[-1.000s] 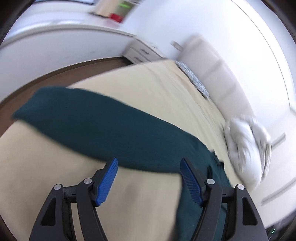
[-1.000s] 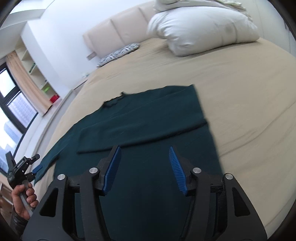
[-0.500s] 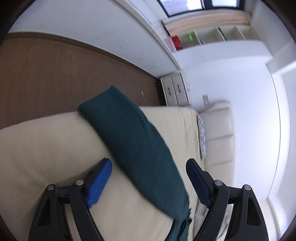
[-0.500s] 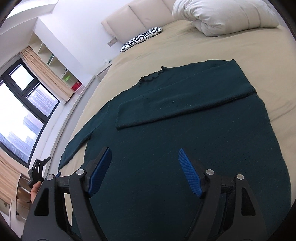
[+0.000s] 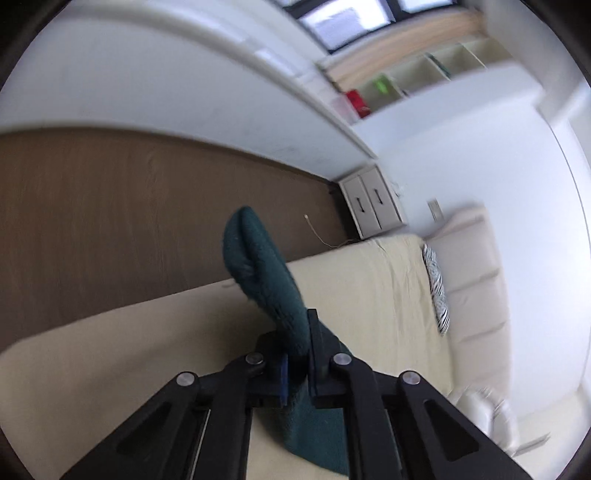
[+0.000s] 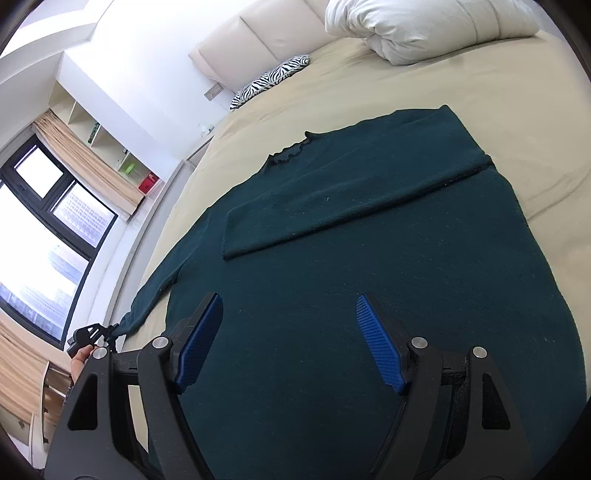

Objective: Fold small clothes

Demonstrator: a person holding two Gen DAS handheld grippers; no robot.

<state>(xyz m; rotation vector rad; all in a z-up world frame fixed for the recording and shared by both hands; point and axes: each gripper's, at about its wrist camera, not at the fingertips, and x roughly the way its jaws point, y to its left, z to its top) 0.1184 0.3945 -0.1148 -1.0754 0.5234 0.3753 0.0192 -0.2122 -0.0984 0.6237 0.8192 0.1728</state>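
A dark green knit sweater (image 6: pixel 369 266) lies spread flat on the beige bed sheet (image 6: pixel 480 85), its frilled neckline (image 6: pixel 291 151) pointing toward the cream padded headboard (image 6: pixel 255 40). One sleeve is already folded across the chest, forming a long band (image 6: pixel 351 199) that runs from the shoulder on the pillow side toward the middle of the garment. The other sleeve (image 5: pixel 266 273) stretches out to the edge of the bed by the window, and there the left gripper (image 5: pixel 297 362) is clenched on it: the black fingers are pressed together with the green fabric pinched between them, and the cuff end bulges up past the tips, standing clear of the sheet. From the right wrist view the same gripper (image 6: pixel 92 334) shows small at the far sleeve end, with a bit of the person's hand (image 6: pixel 79 362) behind it. The right gripper (image 6: pixel 288 339) hovers over the lower body of the sweater with its blue-padded jaws apart and nothing between them. A white duvet (image 6: pixel 424 26) is bunched at the head of the bed, and a zebra-striped cushion (image 6: pixel 269 81) rests against the headboard. Beyond the bed edge there is brown wooden floor (image 5: pixel 129 221) and a small white nightstand with two drawers (image 5: pixel 369 206) in the corner.
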